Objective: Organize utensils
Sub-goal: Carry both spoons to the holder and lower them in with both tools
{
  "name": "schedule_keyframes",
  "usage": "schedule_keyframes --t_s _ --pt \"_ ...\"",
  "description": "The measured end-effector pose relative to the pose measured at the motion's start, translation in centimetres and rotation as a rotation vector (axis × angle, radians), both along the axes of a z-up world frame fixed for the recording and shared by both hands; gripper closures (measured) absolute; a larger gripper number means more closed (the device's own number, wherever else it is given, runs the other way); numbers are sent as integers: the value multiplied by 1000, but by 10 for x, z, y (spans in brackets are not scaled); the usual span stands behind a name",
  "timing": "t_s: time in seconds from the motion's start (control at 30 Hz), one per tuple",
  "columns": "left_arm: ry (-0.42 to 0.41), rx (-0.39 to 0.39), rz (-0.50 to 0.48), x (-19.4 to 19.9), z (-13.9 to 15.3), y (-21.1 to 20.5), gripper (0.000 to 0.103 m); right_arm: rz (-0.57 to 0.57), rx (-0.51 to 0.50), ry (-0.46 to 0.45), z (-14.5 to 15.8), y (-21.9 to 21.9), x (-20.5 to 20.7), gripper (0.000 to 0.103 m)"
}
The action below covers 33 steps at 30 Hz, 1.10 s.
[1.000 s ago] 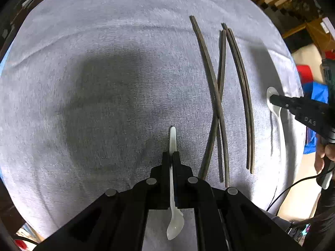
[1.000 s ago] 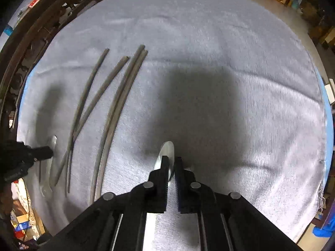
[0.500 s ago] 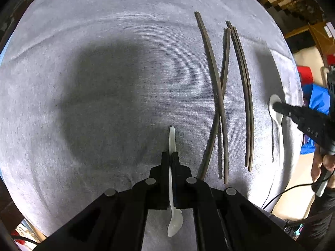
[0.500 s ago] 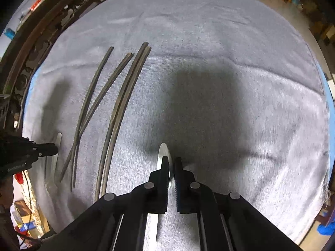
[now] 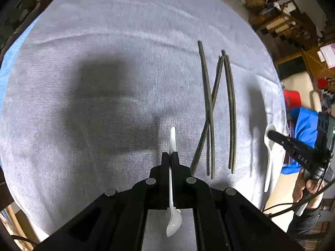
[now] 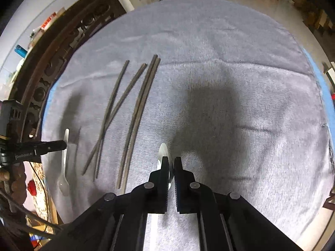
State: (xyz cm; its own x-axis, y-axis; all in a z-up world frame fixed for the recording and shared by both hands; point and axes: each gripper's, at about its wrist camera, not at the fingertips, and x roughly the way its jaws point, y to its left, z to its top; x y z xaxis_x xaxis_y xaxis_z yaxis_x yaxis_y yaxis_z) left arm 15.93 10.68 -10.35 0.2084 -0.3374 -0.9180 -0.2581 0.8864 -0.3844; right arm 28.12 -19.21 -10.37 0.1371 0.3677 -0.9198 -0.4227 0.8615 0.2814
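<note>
My left gripper (image 5: pixel 170 155) is shut on a white plastic spoon (image 5: pixel 173 140), handle pointing forward, bowl hanging back under the jaws, lifted above the grey cloth (image 5: pixel 104 83). My right gripper (image 6: pixel 171 160) is shut on a second white spoon (image 6: pixel 163 151), bowl forward, also lifted. Several dark chopsticks (image 5: pixel 211 108) lie between the two grippers, one pair crossed, one pair side by side; they also show in the right wrist view (image 6: pixel 134 113). Each gripper shows in the other's view: the right one (image 5: pixel 272 135) with its spoon (image 5: pixel 269 159), the left one (image 6: pixel 60 144) with its spoon (image 6: pixel 65 163).
The grey cloth (image 6: pixel 230 62) covers a round table over a blue underlayer (image 6: pixel 326 96). A dark carved wooden piece (image 6: pixel 52 58) stands past the table's left edge. Cluttered shelves (image 5: pixel 282 21) and a red and blue item (image 5: pixel 301 113) lie beyond the right edge.
Both grippers have risen and pulled back from the cloth, each carrying its spoon; the chopsticks look smaller and farther. The chopsticks have not moved.
</note>
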Motion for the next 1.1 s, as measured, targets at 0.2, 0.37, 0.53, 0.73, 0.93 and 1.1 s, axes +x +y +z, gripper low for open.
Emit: schedule_keyframes --t_s 0.2,0.37,0.53,0.73,0.93,1.1 --pt "-101 -19 63 -27 24 1 101 -106 99 -77 30 -25 -20 98" --pt "-228 -42 126 -54 59 2 101 -206 180 -173 58 -44 -41 98" --pt "-347 -27 183 -79 97 0 101 -264 257 -262 91 -57 -66 98" --pt "-456 24 220 -110 130 -15 101 -275 300 -333 117 -59 -94 98" --pt "-525 44 257 -132 142 -29 101 -302 317 -398 126 -61 -118 98" --pt "-571 47 299 -145 149 -36 101 -312 316 -450 129 -54 -133 98"
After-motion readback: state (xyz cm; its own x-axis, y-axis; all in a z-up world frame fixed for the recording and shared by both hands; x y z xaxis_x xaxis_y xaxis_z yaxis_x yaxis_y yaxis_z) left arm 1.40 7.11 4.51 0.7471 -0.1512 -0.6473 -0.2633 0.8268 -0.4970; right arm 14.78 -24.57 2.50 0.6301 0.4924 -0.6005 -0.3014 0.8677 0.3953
